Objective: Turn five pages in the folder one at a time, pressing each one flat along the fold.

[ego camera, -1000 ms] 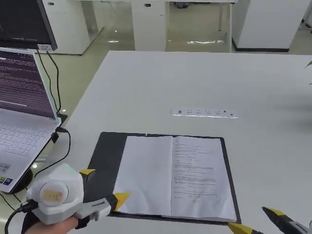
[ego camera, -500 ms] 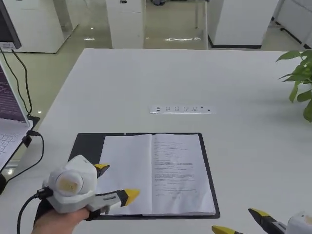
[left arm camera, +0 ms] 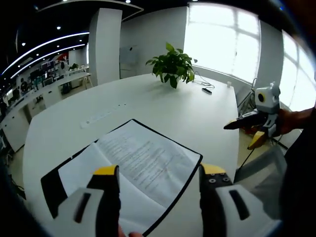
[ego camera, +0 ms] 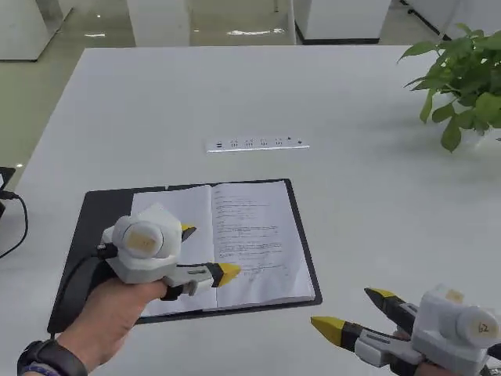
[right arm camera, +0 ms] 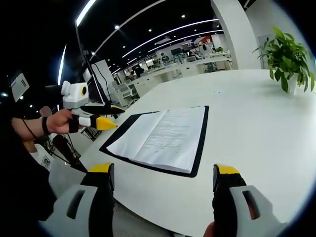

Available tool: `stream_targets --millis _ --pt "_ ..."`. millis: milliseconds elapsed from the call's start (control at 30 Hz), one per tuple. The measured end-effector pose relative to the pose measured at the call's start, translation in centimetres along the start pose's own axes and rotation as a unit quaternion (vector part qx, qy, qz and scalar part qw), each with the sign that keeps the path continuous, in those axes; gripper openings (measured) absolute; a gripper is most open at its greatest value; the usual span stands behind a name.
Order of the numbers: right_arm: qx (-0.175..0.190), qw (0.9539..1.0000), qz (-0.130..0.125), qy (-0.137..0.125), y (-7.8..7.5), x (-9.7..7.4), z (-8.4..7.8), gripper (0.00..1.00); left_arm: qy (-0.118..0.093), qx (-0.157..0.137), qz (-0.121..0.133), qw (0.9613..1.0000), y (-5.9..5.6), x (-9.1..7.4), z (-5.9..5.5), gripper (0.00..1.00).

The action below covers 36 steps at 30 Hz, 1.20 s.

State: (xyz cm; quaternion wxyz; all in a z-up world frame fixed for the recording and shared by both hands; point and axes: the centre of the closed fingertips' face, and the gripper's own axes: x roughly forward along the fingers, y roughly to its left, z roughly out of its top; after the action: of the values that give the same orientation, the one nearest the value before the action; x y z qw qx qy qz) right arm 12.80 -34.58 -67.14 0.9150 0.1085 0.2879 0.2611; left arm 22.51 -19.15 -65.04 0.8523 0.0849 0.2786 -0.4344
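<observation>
A black folder (ego camera: pixel 102 207) lies open on the white table with white pages spread flat; the right page (ego camera: pixel 252 239) carries printed text. It also appears as the folder (left arm camera: pixel 133 160) in the left gripper view and the folder (right arm camera: pixel 163 136) in the right gripper view. My left gripper (ego camera: pixel 205 252) hovers open over the left page, yellow-tipped fingers apart, holding nothing. My right gripper (ego camera: pixel 356 312) stands open near the table's front edge, right of the folder and apart from it. Both show wide gaps: left gripper (left arm camera: pixel 158 173), right gripper (right arm camera: pixel 165 173).
A white power strip (ego camera: pixel 256 144) is set in the table behind the folder. A green potted plant (ego camera: pixel 462 74) stands at the far right. A black cable (ego camera: pixel 12 223) trails at the left edge. White bare table (ego camera: pixel 391 204) extends right of the folder.
The head camera has swung right, so the laptop has left the picture and the plant has come in. My left gripper has moved over the left page; the right gripper has risen into fuller view.
</observation>
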Motion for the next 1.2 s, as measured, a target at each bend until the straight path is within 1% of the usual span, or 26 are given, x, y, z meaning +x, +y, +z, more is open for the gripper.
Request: stream_targets --millis 133,233,333,400,433,467,500,533,667,767,900,1100,1200 --pt "0.005 1.0 0.003 0.002 -0.1 0.1 0.0 0.82 0.009 0.011 -0.02 0.9997 -1.4 1.7 0.2 0.64" --pt "0.004 1.0 0.004 0.004 -0.2 0.1 0.0 0.81 0.015 0.017 -0.032 0.9992 -2.2 2.8 0.3 0.64" --pt "0.005 1.0 0.008 -0.003 -0.3 0.2 0.3 0.8 0.02 0.022 -0.039 0.9988 -2.7 4.1 0.5 0.64" --pt "0.007 0.9999 0.009 0.003 -0.5 0.3 0.0 0.81 0.024 0.021 -0.043 0.9986 -3.0 5.1 0.6 0.63" --pt "0.006 0.9999 0.009 0.005 -0.6 0.3 -0.1 0.8 0.029 0.026 -0.047 0.9981 -3.3 5.8 0.5 0.62" --pt "0.007 0.9999 0.01 0.005 -0.7 0.2 -0.3 0.8 0.031 0.029 -0.05 0.9979 -3.4 6.0 0.5 0.62" --pt "0.008 0.9999 0.011 0.007 -0.7 0.2 -0.4 0.8 0.04 0.037 -0.055 0.997 -3.7 6.7 0.3 0.63" --pt "0.009 0.9999 0.012 0.008 -0.7 0.2 -0.5 0.8 0.042 0.041 -0.056 0.9967 -3.9 7.2 0.3 0.63" --pt "0.013 0.9997 0.016 0.011 -0.9 -0.1 -0.7 0.8 0.044 0.044 -0.061 0.9962 -4.6 9.2 0.7 0.62" --pt "0.017 0.9997 0.017 0.009 -1.1 -0.2 -0.6 0.8 0.046 0.041 -0.062 0.9961 -4.9 10.7 0.7 0.62" --pt "0.02 0.9996 0.019 0.009 -1.4 -0.3 -0.5 0.79 0.055 0.035 -0.063 0.9959 -5.3 12.4 0.1 0.62" --pt "0.023 0.9993 0.026 0.012 -1.4 -0.1 -0.6 0.79 0.078 0.036 -0.066 0.9941 -6.3 14.4 -1.5 0.63" --pt "0.024 0.9992 0.028 0.015 -1.5 -0.1 -0.6 0.79 0.088 0.035 -0.065 0.9934 -6.5 15.4 -2.3 0.63"
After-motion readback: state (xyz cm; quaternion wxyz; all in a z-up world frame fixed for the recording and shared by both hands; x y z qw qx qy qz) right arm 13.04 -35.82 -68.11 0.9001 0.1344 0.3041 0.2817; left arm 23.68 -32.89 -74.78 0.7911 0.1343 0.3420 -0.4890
